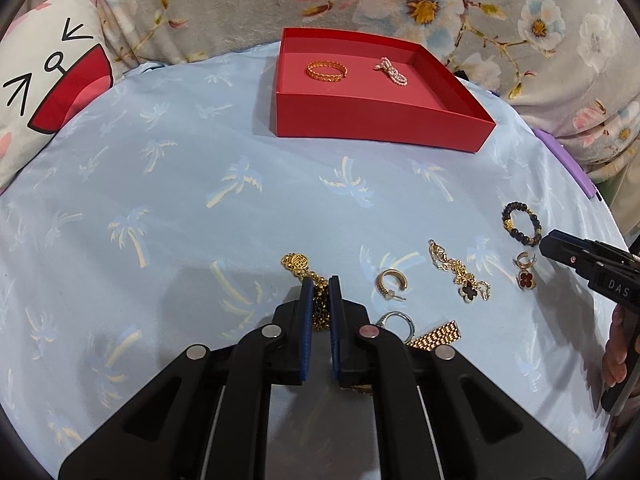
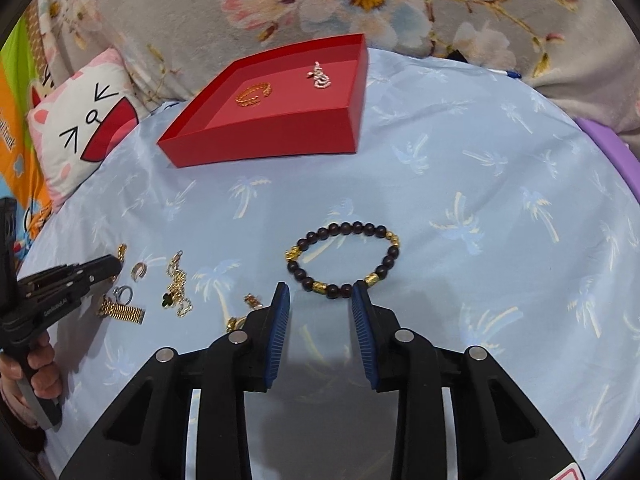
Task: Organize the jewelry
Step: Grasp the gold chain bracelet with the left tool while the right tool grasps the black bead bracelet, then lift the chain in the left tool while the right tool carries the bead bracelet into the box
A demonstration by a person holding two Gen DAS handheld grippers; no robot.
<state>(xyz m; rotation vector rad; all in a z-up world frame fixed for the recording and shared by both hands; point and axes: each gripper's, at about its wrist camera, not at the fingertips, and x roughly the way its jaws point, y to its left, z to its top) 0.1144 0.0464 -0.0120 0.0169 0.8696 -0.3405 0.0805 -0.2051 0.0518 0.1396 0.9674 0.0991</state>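
A red box (image 1: 376, 120) (image 2: 256, 140) at the back of the blue cloth holds a gold bangle (image 1: 326, 71) (image 2: 253, 95) and a small pearl piece (image 1: 391, 72) (image 2: 320, 76). My left gripper (image 1: 321, 286) is shut on a gold chain with a coin charm (image 1: 298, 266), which lies on the cloth. My right gripper (image 2: 320, 296) is open, its fingertips on either side of the near edge of a dark bead bracelet (image 2: 344, 258) (image 1: 520, 224). Loose pieces lie between: a gold hoop earring (image 1: 390, 282), a clover chain (image 1: 460, 276), a red clover ring (image 1: 526, 278).
A silver ring (image 1: 396, 322) (image 2: 123, 294) and a gold mesh band (image 1: 436, 336) (image 2: 122, 314) lie by my left gripper. A cat-face cushion (image 1: 44, 92) (image 2: 80, 136) sits at the left. A floral blanket (image 1: 440, 4) lies behind the box. A purple edge (image 1: 568, 160) borders the cloth on the right.
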